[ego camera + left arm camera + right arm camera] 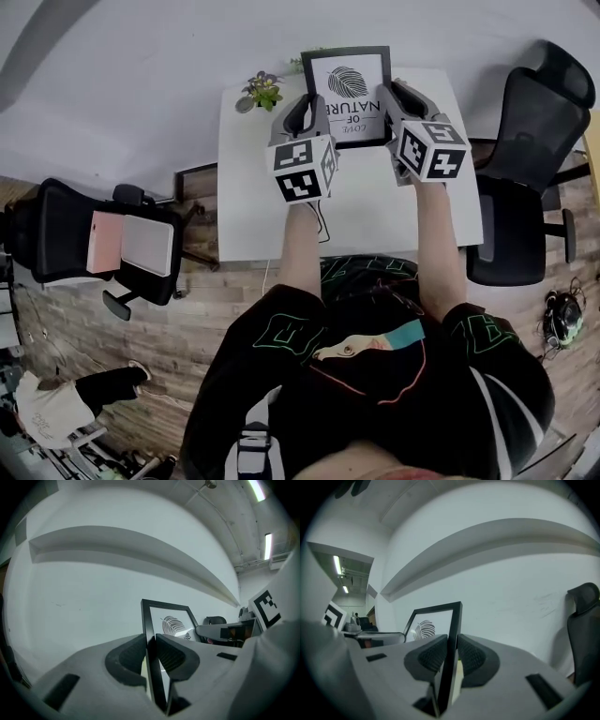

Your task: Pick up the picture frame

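I find the picture frame (346, 94) upright with its leaf print showing, held over the far part of the white table (375, 220). My left gripper (300, 105) has its jaws closed onto the frame's left edge. My right gripper (399, 92) clamps the right edge likewise. A small potted plant (263, 90) stands just left of the frame. A black office chair (530, 122) sits to the table's right.

A white table (253, 187) is standing at upper centre against a pale wall (122, 84). Black office chairs are flanking it, left (56, 234) and right (544, 112). Wood flooring (141, 328) is running across lower left.
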`<move>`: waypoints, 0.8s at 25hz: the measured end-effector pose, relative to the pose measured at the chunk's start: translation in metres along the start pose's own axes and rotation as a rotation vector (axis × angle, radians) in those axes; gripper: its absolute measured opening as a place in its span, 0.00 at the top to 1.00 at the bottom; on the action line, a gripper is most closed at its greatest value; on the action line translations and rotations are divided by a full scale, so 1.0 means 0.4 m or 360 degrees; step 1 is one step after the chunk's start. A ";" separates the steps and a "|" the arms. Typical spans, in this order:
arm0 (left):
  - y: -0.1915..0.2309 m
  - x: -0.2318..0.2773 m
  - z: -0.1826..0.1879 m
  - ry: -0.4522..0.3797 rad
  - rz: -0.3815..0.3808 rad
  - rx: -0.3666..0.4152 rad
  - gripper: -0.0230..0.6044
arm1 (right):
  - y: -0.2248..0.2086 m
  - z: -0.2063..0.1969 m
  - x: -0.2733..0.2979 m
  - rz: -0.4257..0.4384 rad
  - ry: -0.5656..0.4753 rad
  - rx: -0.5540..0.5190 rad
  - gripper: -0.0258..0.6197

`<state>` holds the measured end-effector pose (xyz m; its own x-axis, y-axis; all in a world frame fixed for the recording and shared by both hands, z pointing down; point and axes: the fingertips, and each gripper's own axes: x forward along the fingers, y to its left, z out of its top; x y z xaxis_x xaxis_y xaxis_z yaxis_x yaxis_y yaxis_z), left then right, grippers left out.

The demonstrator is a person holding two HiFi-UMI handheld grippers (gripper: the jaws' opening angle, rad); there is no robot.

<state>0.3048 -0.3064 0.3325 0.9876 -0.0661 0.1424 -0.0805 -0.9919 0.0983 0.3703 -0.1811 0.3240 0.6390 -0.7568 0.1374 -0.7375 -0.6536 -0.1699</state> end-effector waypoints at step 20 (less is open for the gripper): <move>-0.022 -0.032 0.041 -0.0079 -0.0043 0.0035 0.85 | 0.016 0.043 -0.046 -0.0010 -0.0109 -0.0070 0.84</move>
<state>0.2951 -0.2985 0.3138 0.9949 -0.0441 0.0908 -0.0514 -0.9955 0.0796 0.3574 -0.1713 0.3035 0.6560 -0.7514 0.0710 -0.7413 -0.6592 -0.1261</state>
